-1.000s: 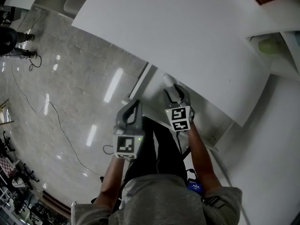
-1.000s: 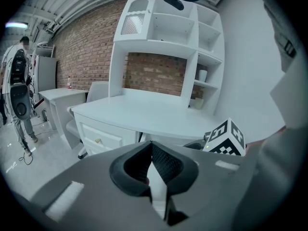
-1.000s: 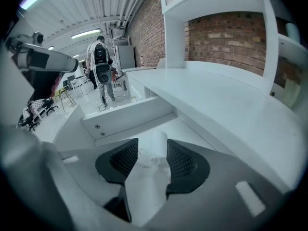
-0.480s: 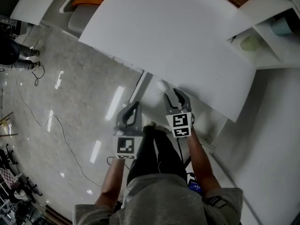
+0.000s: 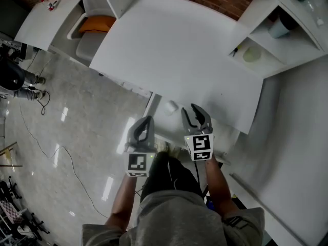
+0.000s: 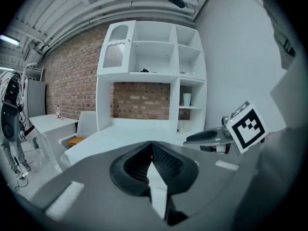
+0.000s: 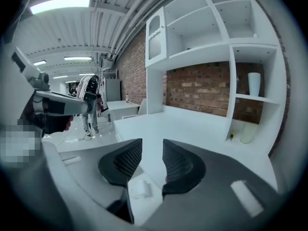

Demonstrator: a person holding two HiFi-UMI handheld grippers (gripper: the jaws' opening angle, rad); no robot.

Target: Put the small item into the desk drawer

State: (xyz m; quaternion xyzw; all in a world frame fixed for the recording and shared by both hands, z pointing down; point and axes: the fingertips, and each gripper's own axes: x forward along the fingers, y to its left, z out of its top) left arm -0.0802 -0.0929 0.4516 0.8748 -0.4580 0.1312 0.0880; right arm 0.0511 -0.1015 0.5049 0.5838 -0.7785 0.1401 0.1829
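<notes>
Between the pads of the right gripper [image 7: 152, 147] nothing is held. The jaws stand partly apart and have just been closing, with only open air in the gap. Far below them, seen through that gap, the small item [image 7: 139, 187] lies loose on a white surface. Just beside it on the person's left, the left gripper [image 6: 152, 147] has its jaws pressed together at the tips and is empty.

From the head view, both grippers hang in front of the desk [image 5: 179, 50], above the person's lap. The small white item sits just under the desk's front edge, apart from both grippers. The white surface it rests on looks like the pulled-out drawer [image 5: 174, 123], though its walls are hard to make out against so much white.

If that reading is right, the item is already in and the step in hand is to get clear and shut the drawer. To do that well:

- Keep both grippers out from under the desk's overhang, so neither knocks the edge.
- Check that the item lies well back from the drawer's front, where it cannot catch on the desk's edge.
- Push with closed jaws, as the left gripper's are now, since blunt closed tips push more steadily than spread ones.
- Press on the middle of the drawer front and straight in, so the drawer does not skew or jolt the item.
</notes>
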